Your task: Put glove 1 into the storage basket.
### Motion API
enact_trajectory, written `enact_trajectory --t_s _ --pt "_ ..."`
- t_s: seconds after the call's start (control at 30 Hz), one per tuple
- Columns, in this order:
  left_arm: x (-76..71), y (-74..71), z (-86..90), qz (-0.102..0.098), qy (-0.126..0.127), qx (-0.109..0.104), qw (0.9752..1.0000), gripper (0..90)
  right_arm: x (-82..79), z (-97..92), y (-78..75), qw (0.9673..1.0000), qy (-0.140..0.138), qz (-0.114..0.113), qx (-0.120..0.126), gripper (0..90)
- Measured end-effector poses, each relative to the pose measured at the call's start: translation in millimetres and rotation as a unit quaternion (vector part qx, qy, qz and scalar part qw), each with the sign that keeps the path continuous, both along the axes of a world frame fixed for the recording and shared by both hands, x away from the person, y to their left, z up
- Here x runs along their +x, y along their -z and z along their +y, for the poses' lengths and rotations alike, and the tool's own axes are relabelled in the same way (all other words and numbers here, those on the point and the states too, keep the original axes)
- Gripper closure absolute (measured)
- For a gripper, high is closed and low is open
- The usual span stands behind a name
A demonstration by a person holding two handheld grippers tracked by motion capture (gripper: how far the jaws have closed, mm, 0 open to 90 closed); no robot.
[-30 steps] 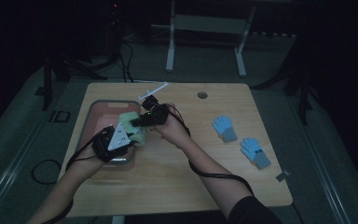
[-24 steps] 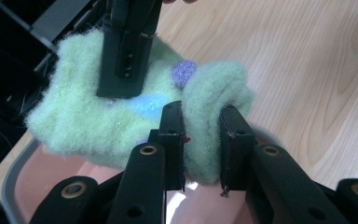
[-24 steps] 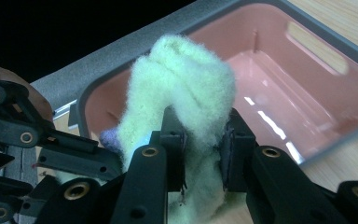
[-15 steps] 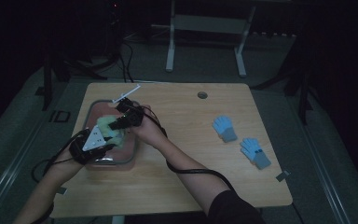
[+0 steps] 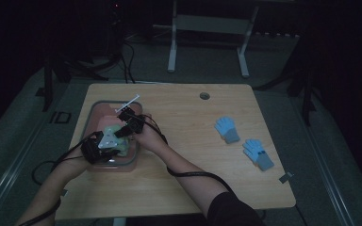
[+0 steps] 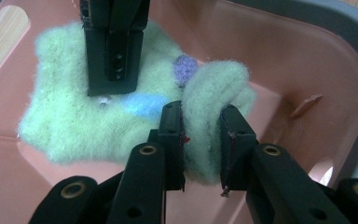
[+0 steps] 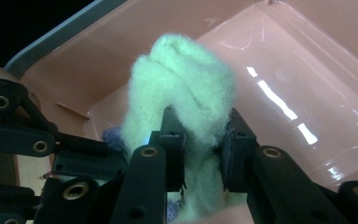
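Here, both grippers are down inside the pink tub [image 5: 130,157] at the table's [image 5: 193,141] left side, each pinching the fuzzy pale-green glove [image 6: 98,121]. The left gripper [image 6: 200,140] clamps a bunched fold; the right gripper [image 7: 200,140] grips another fold. The glove's flat part lies on the tub floor.

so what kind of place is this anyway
Probably a dim lab or studio set up for recording, not a home. A bare wooden table stands on grey floor with cables trailing, metal stand legs behind it, and a pink tub holding a fuzzy green cloth.
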State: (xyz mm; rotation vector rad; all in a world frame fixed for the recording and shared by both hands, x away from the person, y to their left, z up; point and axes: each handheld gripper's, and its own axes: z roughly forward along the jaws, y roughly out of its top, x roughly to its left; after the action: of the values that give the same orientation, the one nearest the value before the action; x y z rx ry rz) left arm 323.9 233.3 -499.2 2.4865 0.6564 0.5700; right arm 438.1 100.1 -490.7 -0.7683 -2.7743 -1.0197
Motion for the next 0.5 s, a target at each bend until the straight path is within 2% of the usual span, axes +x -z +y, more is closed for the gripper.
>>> enact_trajectory --t_s 0.07,0.17,0.3,0.37,0.5 --pt "2.8 1.3 -0.8 0.015 -0.003 0.003 0.9999 74.0 0.5 1.0 -0.3 1.0 0.002 0.008 -0.004 68.7" --pt "7.3 3.8 -3.3 0.035 -0.01 0.025 0.999 71.4 0.3 0.6 0.7 0.9999 0.001 0.008 -0.012 63.3" --pt "13.3 5.0 -4.2 0.055 -0.025 0.032 0.9977 67.2 2.1 -5.1 2.2 0.9999 0.005 0.013 -0.007 59.4" --pt "14.6 4.3 -3.7 0.057 -0.03 0.027 0.9976 62.2 2.2 -9.0 2.2 0.9999 0.004 0.014 -0.007 58.4" --pt "15.9 1.4 -0.7 0.048 -0.056 0.011 0.9972 45.6 1.5 -16.6 -1.4 0.9999 0.004 0.015 0.002 58.1"
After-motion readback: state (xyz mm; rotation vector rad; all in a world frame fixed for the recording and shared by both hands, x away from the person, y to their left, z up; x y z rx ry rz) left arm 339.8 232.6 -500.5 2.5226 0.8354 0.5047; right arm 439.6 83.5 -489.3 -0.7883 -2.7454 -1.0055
